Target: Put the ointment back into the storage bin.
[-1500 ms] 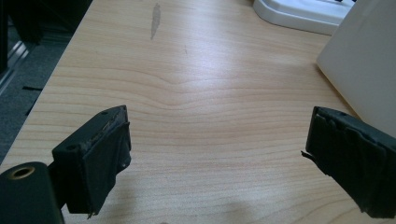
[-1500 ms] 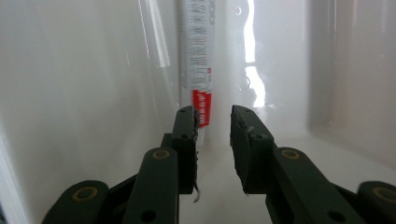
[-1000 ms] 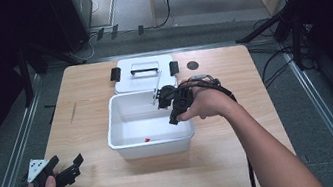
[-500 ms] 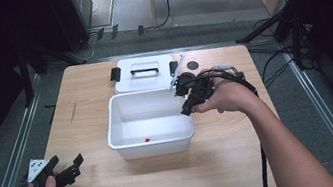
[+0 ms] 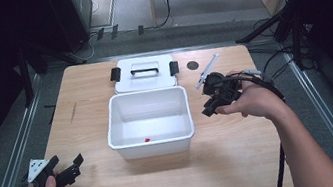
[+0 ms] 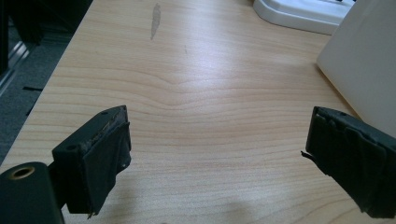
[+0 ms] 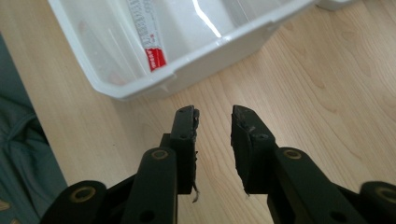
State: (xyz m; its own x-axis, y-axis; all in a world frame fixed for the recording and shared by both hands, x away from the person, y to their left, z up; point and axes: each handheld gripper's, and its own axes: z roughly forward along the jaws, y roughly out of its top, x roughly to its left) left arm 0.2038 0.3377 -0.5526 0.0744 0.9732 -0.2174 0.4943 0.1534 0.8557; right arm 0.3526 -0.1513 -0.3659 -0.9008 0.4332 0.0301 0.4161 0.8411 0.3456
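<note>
A white open bin (image 5: 144,94) stands mid-table. In it lies a white tube with a red end (image 7: 148,32), seen from above as a small red spot (image 5: 147,139). My right gripper (image 5: 208,110) hovers over the wood just right of the bin, pointing toward it (image 7: 196,60). Its jaws (image 7: 214,116) have just been opening and stand a narrow gap apart with nothing between them. My left gripper (image 5: 77,167) rests at the near left corner, open wide (image 6: 217,149) over bare wood, the bin's wall (image 6: 369,60) off to its right.
The bin's white lid (image 5: 144,79) with black handle and clips lies flat behind it, its edge also in the left gripper view (image 6: 299,11). A thin white stick (image 5: 206,71) and a small dark disc (image 5: 193,65) lie at the back right. A dark streak (image 6: 155,18) marks the wood.
My right gripper has come out from over the bin and moved right, past its right wall. Its jaws have parted a little. The left gripper has stayed put.
</note>
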